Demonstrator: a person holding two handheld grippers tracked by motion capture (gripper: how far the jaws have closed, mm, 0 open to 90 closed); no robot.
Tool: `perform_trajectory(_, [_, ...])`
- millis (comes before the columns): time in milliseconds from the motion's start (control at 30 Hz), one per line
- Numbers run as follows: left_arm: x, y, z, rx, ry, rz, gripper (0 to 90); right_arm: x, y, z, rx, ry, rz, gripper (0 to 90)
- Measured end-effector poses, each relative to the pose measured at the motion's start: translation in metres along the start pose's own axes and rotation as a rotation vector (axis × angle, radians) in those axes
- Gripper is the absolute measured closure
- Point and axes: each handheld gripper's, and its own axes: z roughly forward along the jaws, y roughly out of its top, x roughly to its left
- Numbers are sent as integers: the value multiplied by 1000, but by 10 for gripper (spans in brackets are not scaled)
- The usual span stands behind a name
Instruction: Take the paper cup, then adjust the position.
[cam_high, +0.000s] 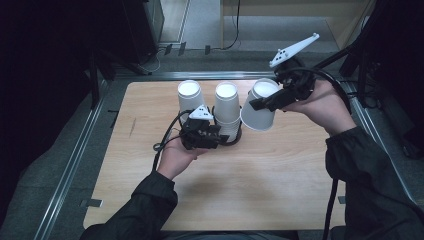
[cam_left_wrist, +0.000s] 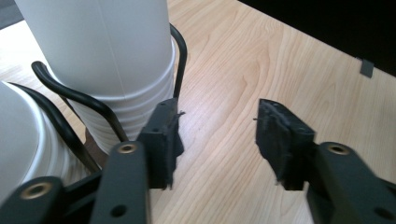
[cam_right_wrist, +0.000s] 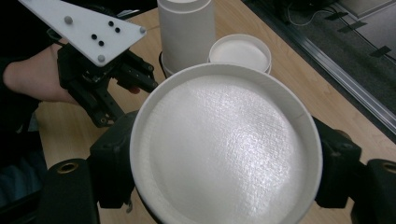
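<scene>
Jaws spread on the left gripper (cam_high: 218, 131), with bare wood of the table (cam_high: 260, 185) between the pads and nothing gripped. Sits low at the near side of the middle stack of cups (cam_high: 226, 107), resting in the person's left hand (cam_high: 175, 155). Seen in the left gripper view, has 1 pad (cam_left_wrist: 164, 140) just beside the ribbed lower rims of that stack (cam_left_wrist: 107, 60), though cannot tell whether touching. Stands there inside a black wire holder (cam_left_wrist: 74, 95), whose curved rod wraps the stack's base. Shows a second white cup wall at the left edge (cam_left_wrist: 21, 140), also behind the wire. Jaws pinched on the right gripper (cam_high: 265, 101), clamping a single white paper cup (cam_high: 259, 112) from 2 sides. Hangs clear above the tabletop, to the right of the middle stack, tilted, closed base up and wider mouth down toward the wood. Held in the person's right hand (cam_high: 320, 105), with the grey three-cornered plate (cam_high: 294, 50) up at the far side. Looks, in the right gripper view, straight onto the cup's round recessed base (cam_right_wrist: 224, 149), black pads pressing its rim at either side. Shows beyond it 2 more upturned cups (cam_right_wrist: 187, 32) and the left gripper under its white plate (cam_right_wrist: 79, 28). Stands farthest left, in the high view, 1 more cup stack (cam_high: 190, 99), near the middle one.
</scene>
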Motion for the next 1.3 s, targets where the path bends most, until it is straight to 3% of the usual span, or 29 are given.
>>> perform_trajectory(133, [0,-3,-4,-7,-45,-11,415,5,-13,2,12,7,-1,244])
perform_trajectory(367, [2,-20,-10,-12,-99,11,319,15,-37,14,27,32,-27,244])
perform_trajectory(600, [12,-35,-13,18,-118,24,259,18,-61,31,38,57,-17,245])
perform_trajectory(800, [13,-41,-15,25,-193,52,206,19,-77,44,46,75,-11,244])
perform_trajectory(933, [13,-44,-12,31,-231,36,194,21,-85,55,55,92,-15,244])
perform_trajectory(1300, [12,-56,-7,41,-257,43,174,26,-109,86,70,130,-20,244])
